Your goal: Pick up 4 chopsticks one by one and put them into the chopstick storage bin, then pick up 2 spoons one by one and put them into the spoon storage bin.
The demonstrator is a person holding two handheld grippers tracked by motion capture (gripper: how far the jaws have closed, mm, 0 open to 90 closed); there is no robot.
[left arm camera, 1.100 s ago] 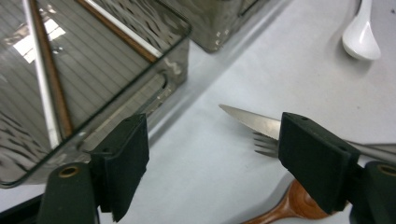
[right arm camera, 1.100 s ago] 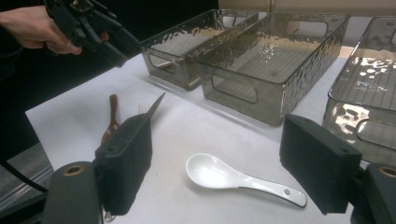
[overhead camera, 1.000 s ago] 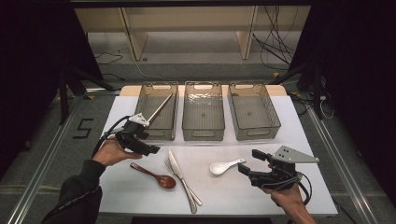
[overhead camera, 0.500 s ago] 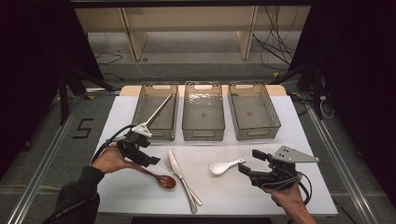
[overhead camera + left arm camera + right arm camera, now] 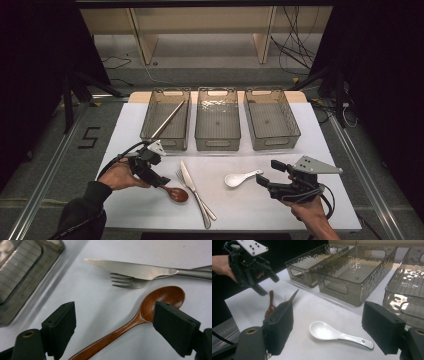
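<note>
Fingers of the left gripper [image 5: 113, 322] are spread wide and tilt down over the wooden spoon [image 5: 140, 317], straddling its handle without touching it. That spoon is glossy reddish-brown and lies flat on the white counter [image 5: 250, 200], its bowl just beside the fork [image 5: 128, 282] and knife [image 5: 140, 269]. Right gripper [image 5: 327, 327] hangs low, fingers spread, facing the white spoon [image 5: 337, 334].

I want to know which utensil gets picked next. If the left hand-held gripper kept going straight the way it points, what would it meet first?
Most likely the wooden spoon: the left hand-held gripper has its open jaws on either side of the handle, near the bowl. Depth is unclear, but nothing else lies between them; the knife and fork sit farther on.
</note>
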